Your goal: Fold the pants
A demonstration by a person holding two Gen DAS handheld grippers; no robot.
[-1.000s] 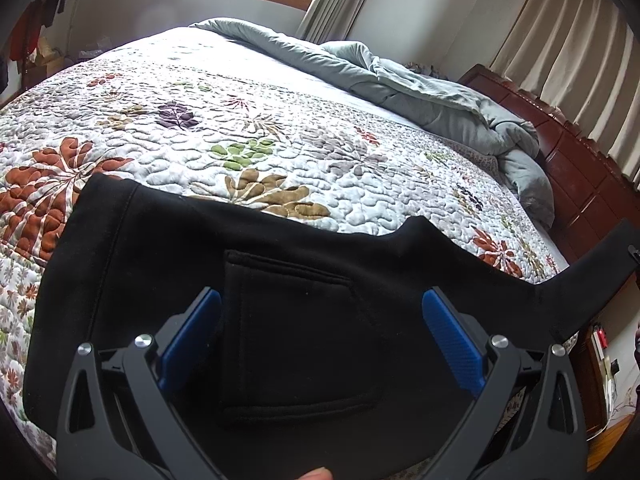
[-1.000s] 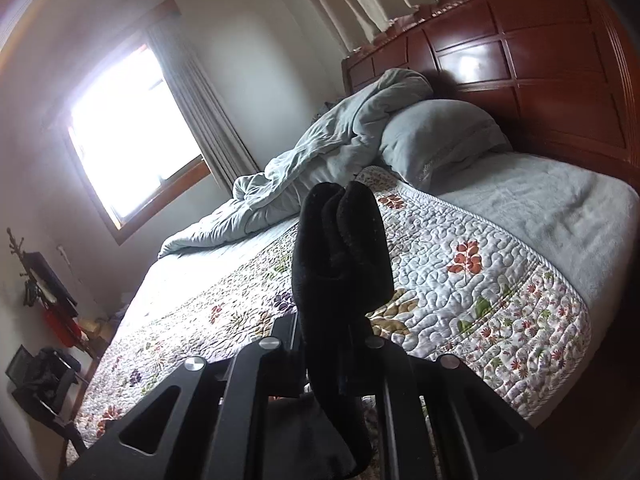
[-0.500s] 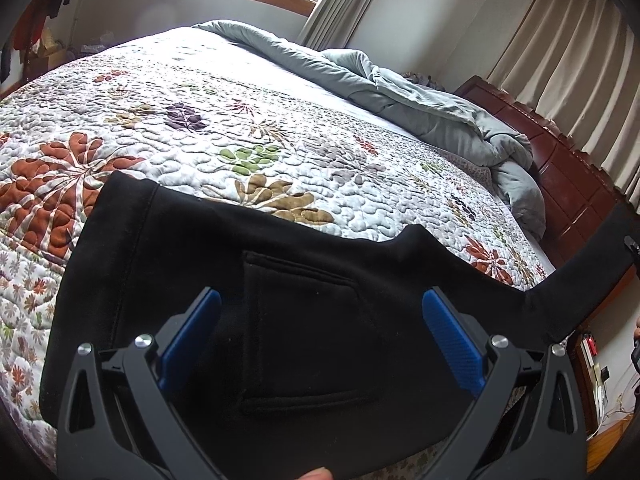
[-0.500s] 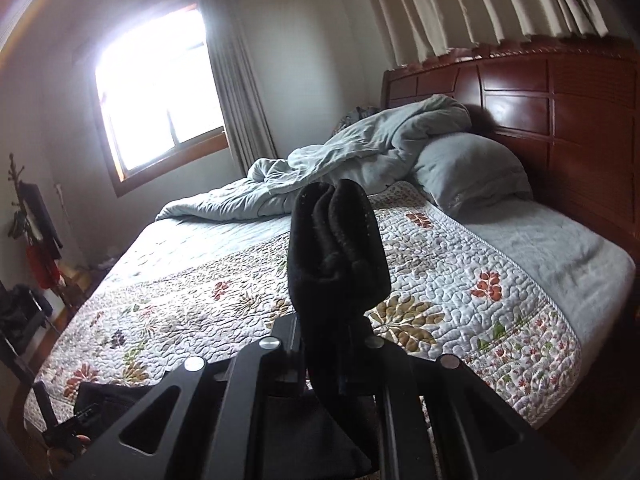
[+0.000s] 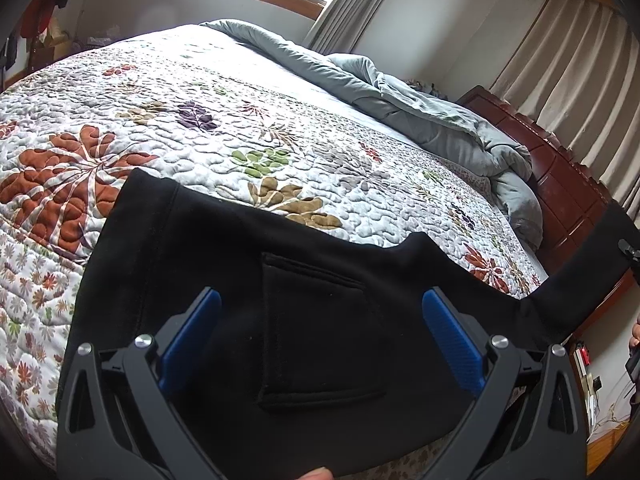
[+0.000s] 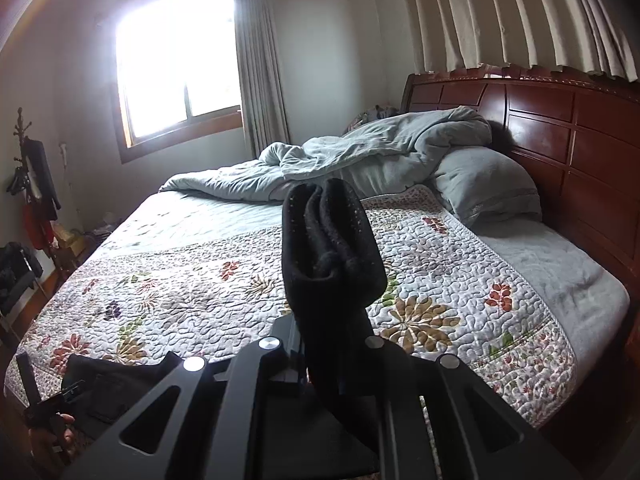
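**Trainee:** Black fabric fills the lower part of the left wrist view. Is it the pants?

**Operator:** Yes. I see the black pants [image 5: 312,320] lying on the floral quilt [image 5: 200,120] at the near edge of the bed [image 6: 560,272]. A patch pocket [image 5: 316,332] is facing up, directly in front of my left gripper [image 5: 320,336].

**Trainee:** And the jaws of the left one?

**Operator:** They are spread wide. The two blue pads [image 5: 192,332] stand well apart, one at each side of the pocket, above the cloth. They are not pinching anything. A fingertip [image 5: 316,473] shows at the bottom edge of that view.

**Trainee:** Where does the fabric go at the right side?

**Operator:** From the body of the pants, one strip rises toward the right border of the left view. In the right wrist view I see why: my right gripper [image 6: 336,344] has its jaws pressed together on a bunched piece of the pants, and the bunch stands up in front of the camera, above the quilt.

**Trainee:** Can you see the left gripper from there?

**Operator:** Only partly, at the lower left corner, with a hand [image 6: 60,436] on it, beside the dark cloth on the bed.

**Trainee:** What is behind?

**Operator:** A crumpled grey duvet [image 6: 360,148] and a grey pillow [image 6: 484,184] lie against the dark wooden headboard [image 6: 560,120]. A window [image 6: 172,64] is on the far wall.
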